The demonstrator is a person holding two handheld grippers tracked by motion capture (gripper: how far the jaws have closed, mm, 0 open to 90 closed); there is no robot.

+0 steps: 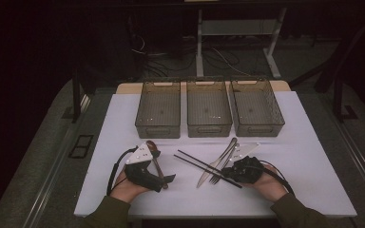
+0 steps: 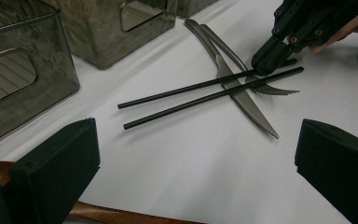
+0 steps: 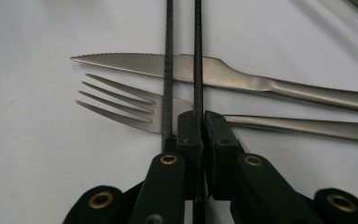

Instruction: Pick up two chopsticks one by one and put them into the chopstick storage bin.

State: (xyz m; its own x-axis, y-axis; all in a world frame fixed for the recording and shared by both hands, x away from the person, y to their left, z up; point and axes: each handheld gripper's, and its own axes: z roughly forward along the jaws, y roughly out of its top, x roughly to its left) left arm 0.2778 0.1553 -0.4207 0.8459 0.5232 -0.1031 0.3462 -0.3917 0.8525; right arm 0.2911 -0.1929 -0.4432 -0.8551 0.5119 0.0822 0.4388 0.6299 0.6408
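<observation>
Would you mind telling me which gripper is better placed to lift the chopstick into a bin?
The right gripper: its jaws are shut on one chopstick. The left gripper sits apart, open, beside a wooden-handled utensil.

The table [image 1: 304, 161] has a plain white top. On it, two black chopsticks [image 2: 177, 95] with a fine ribbed texture cross a silver-grey knife [image 2: 242, 98] with a serrated edge and a silver-grey fork [image 3: 121, 105]. Beyond the knife stand three smoky grey translucent bins [image 1: 209, 111]. Both the left hand-held gripper [image 1: 164, 179] and the right hand-held gripper [image 3: 199, 123] are black, the latter with brass-coloured rivets. A reddish-brown wooden handle [image 2: 121, 215] lies beside the left one. The sleeves [image 1: 107, 213] are olive green.
</observation>
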